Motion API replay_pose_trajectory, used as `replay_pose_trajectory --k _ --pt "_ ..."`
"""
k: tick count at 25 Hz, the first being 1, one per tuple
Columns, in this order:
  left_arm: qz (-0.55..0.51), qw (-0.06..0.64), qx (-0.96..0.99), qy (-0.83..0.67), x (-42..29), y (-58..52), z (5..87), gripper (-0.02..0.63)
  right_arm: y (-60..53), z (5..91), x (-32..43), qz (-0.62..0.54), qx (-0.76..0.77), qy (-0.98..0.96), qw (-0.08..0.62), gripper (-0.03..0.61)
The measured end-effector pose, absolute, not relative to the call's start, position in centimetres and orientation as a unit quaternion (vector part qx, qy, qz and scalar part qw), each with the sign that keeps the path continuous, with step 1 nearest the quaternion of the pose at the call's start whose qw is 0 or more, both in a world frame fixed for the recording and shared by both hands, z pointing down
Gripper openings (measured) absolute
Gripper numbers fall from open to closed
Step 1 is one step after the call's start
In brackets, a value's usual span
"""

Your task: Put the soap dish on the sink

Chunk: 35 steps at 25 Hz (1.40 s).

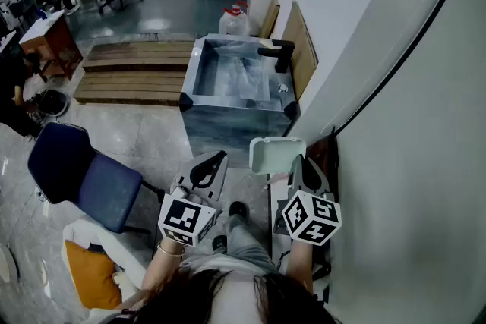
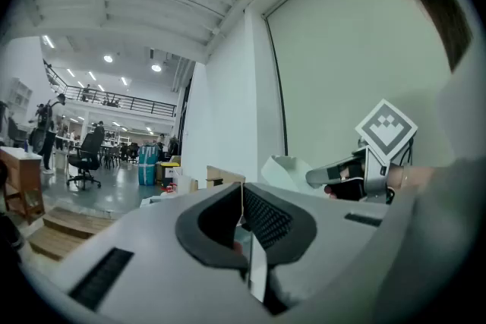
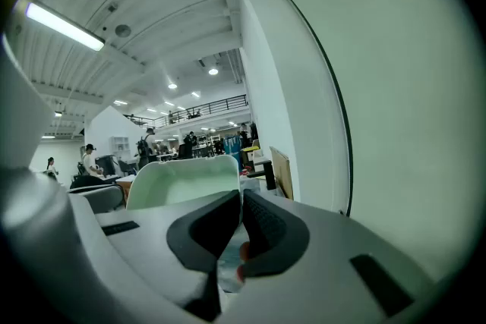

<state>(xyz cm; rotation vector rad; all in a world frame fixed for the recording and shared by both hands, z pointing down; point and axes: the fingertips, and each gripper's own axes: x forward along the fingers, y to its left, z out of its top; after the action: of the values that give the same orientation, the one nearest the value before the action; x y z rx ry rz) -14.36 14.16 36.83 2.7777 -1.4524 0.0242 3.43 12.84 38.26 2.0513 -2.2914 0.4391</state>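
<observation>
Head view: the right gripper [image 1: 298, 162] is closed on the near rim of the soap dish [image 1: 277, 153], a pale, shallow tray held in the air just 5 o'clock of the picture's middle. The dish is well short of the sink [image 1: 199, 64], which stands at 12 o'clock from the grippers, with a black tap [image 1: 277, 55] on its 3 o'clock side. The left gripper [image 1: 215, 161], at 9 o'clock of the dish, has its jaws together and carries nothing. A blue chair [image 1: 83, 174] sits at 8 o'clock.

Left gripper view: the left gripper [image 2: 243, 197] has its dark pads meeting along one seam, with nothing between them. At 2 o'clock the right gripper [image 2: 326, 177] shows with the soap dish [image 2: 287, 171] at its tip.

Right gripper view: the right gripper [image 3: 241, 202] has its jaws pinched together on the edge of the soap dish [image 3: 182, 182], which rises open-side-up beyond them at 11 o'clock.

Risks, as I judge them: the hold is on a thin rim only, so the dish may tip or slip on the way forward. The sink edge looks narrow, so a careless landing could drop the dish into the basin or off the outer side. The tap and the wall close at 3 o'clock could be knocked.

No brand or lettering is readable. The gripper cubes bear only black-and-white square patterns.
</observation>
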Motion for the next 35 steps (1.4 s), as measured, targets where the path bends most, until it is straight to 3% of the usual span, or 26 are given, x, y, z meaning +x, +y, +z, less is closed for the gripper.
replay_pose_trajectory --k 35 --pt "0.037 0.003 0.89 -0.454 -7.3 -0.1 37.1 0.009 -1.7 40.6 10.0 0.167 0.663 -0.729 0.038 0.034"
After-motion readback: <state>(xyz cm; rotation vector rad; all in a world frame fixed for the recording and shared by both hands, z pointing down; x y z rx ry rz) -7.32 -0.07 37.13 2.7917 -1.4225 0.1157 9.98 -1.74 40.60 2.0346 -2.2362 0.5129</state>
